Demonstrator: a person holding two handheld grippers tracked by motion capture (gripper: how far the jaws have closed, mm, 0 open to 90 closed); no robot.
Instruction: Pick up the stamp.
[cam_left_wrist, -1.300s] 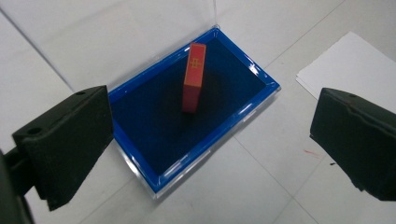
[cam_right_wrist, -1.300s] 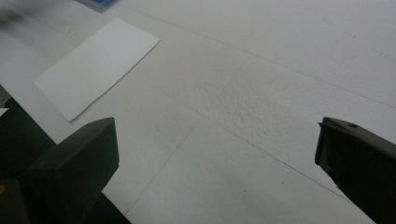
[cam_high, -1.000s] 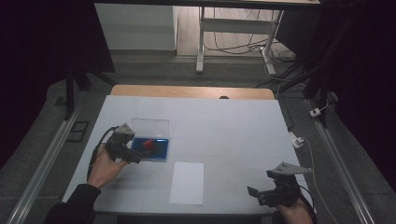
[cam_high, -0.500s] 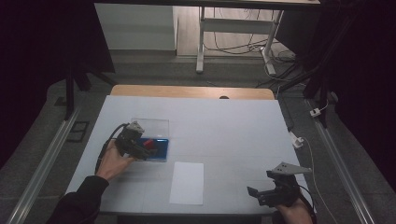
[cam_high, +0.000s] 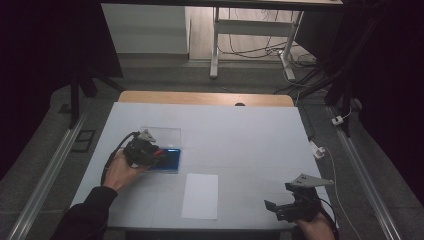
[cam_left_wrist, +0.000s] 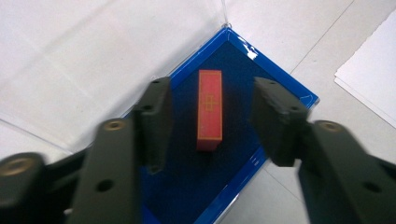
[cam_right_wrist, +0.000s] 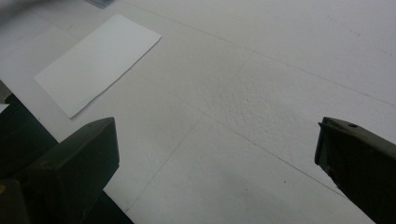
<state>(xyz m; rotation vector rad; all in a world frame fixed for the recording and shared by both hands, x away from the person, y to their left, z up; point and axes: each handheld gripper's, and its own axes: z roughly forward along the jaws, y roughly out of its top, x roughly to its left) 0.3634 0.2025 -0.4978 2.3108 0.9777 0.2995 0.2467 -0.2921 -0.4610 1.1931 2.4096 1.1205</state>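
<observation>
Desk (cam_high: 250, 135): near edge cut off by high view's bottom. White sheet (cam_high: 200, 195) near your front edge, blank, no writing. Clear-walled box with blue tray (cam_left_wrist: 280, 88) toward desk's left edge; walls nearly invisible. Your left gripper (cam_left_wrist: 210, 119) over tray: jaws have just been closing, red block (cam_left_wrist: 209, 109) between them, pads not touching it. Block's gold marking unreadable. Your right gripper (cam_right_wrist: 215, 154) at front right corner, jaws wide apart, nothing between.

No readable text, small yellow cross-in-square sign on red block (cam_left_wrist: 209, 109)
</observation>
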